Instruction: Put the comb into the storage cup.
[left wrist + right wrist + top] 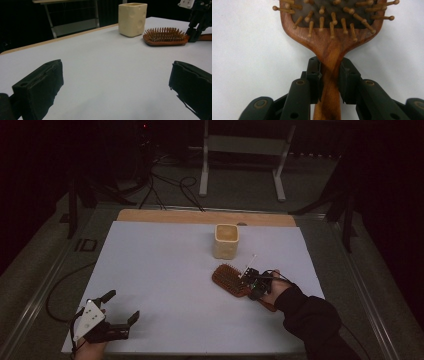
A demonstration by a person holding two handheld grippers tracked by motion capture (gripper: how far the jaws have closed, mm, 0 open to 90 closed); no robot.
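A wooden hairbrush (231, 279) lies bristles-up on the white board (165, 285), right of centre. My right gripper (251, 284) is at its handle. In the right gripper view the two black jaws press on either side of the narrow handle of the hairbrush (329, 47), so the right gripper (330, 75) is shut on it. A cream cup (226, 241) stands upright just behind the brush. My left gripper (121, 306) rests at the front left corner with its jaws wide apart and nothing between them. The left gripper view looks between the left gripper (116, 85) jaws at the cup (132, 19), the brush (163, 37) and the right gripper (193, 37).
The board lies on a wooden tabletop whose bare strip (200, 216) shows along the far edge. A white metal stand (240, 145) and cables sit on the floor beyond the table. A dark-sleeved forearm (310, 320) comes in from the bottom right.
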